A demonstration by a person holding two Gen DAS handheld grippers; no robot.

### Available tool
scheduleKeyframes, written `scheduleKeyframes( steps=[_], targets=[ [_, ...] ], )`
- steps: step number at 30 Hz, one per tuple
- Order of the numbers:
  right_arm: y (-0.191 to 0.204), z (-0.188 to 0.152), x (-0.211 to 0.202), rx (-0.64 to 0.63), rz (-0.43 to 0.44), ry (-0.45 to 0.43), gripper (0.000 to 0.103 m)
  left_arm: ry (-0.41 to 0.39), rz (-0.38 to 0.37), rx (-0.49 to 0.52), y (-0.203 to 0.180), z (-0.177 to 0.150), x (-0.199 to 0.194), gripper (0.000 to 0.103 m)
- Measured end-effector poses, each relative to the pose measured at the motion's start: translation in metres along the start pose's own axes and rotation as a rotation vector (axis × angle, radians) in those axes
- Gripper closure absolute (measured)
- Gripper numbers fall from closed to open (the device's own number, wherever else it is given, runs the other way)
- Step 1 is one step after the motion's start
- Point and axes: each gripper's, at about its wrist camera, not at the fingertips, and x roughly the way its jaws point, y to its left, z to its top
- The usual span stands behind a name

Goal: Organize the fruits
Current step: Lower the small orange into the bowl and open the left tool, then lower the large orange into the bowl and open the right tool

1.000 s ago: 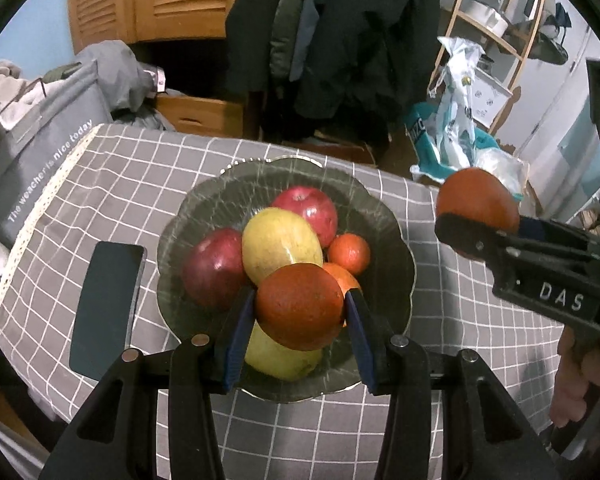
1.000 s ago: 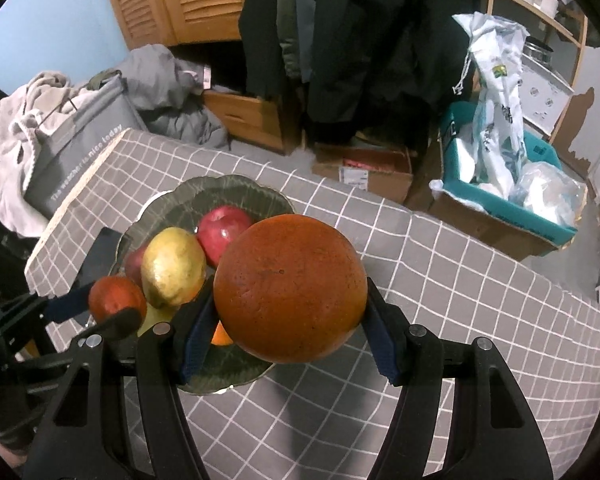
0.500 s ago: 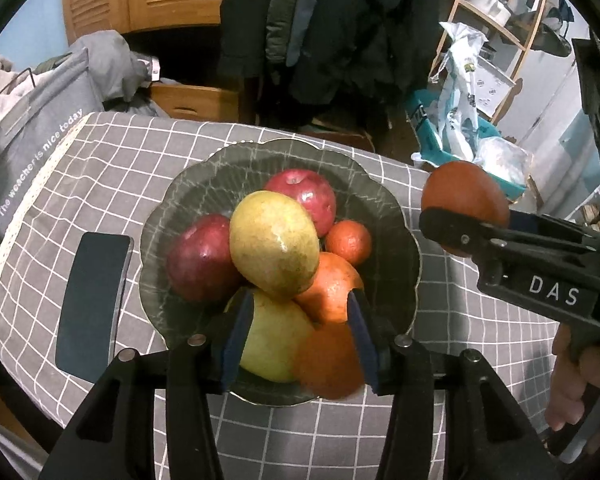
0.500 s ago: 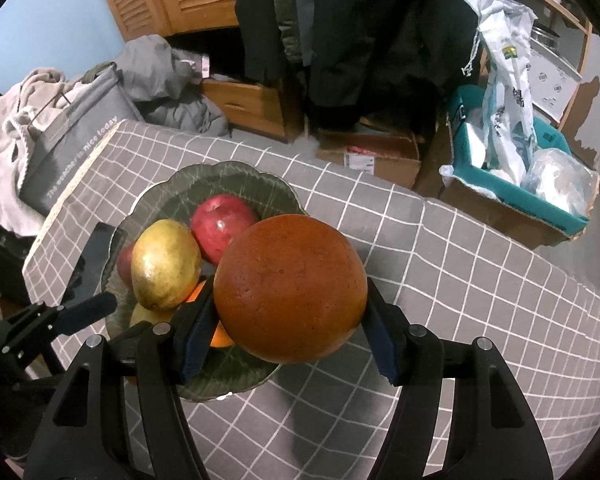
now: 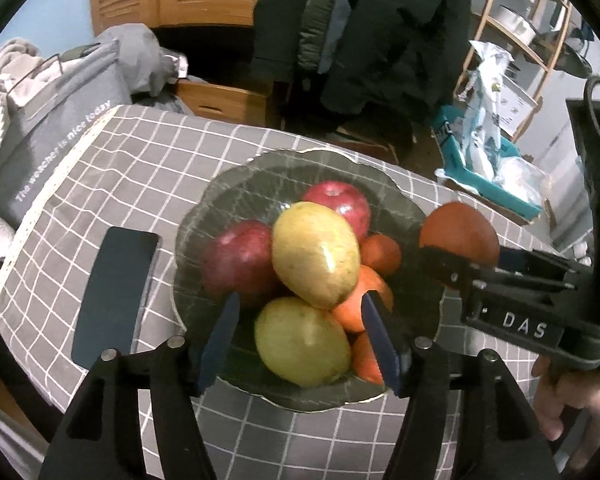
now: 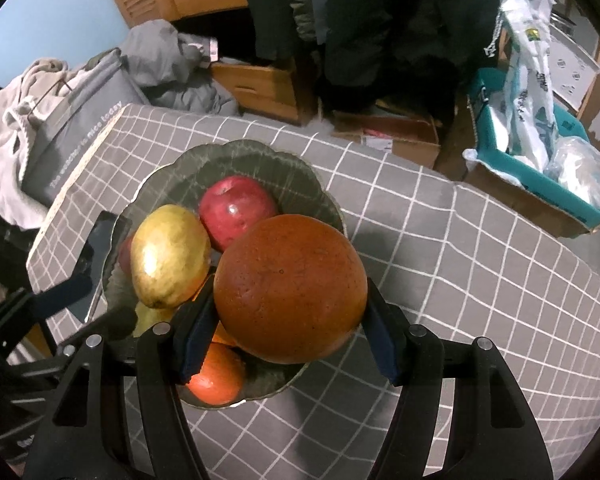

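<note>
Checked-cloth surface (image 6: 440, 264) carrying full fruit bowl (image 6: 236, 160). Right tongs (image 6: 290, 322) clamping large orange (image 6: 290, 288) over bowl's near-right rim. Left tongs (image 5: 300, 334) just opening, empty, above pile.

Both grippers black w/ blue-padded fingers (image 5: 220, 330), silver screws; right gripper (image 5: 452, 256) marked "DAS".

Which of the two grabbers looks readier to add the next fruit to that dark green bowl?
Right. The right gripper clamps a big round orange over the dark green scalloped bowl's rim; the left gripper, jaws just opened, holds nothing.
</note>
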Motion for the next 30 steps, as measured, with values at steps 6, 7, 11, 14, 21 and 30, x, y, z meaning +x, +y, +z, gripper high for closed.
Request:
scheduleKeyframes(
  steps=[6, 7, 11, 14, 21, 30],
  targets=[
    [0.004, 0.0, 0.011, -0.002, 0.022, 0.032, 0.035, -0.009, 0.058, -0.023, 0.014, 0.002, 0.0, 0.031],
    [0.004, -0.001, 0.013, -0.002, 0.03, 0.04, 0.035, -0.009, 0.06, -0.029, 0.016, 0.003, 0.0, 0.031],
    [0.008, -0.003, 0.02, -0.012, 0.034, 0.066, 0.034, -0.011, 0.07, -0.05, 0.023, 0.003, -0.001, 0.031],
    [0.009, -0.005, 0.025, -0.015, 0.029, 0.083, 0.034, -0.011, 0.074, -0.057, 0.026, 0.004, -0.002, 0.031],
    [0.008, -0.006, 0.026, -0.002, 0.04, 0.071, 0.024, -0.019, 0.073, -0.066, 0.029, 0.005, -0.007, 0.031],
    [0.002, 0.01, -0.007, 0.021, 0.043, -0.032, 0.022, -0.039, 0.065, -0.077, 0.03, 0.009, -0.017, 0.031]
  ],
)
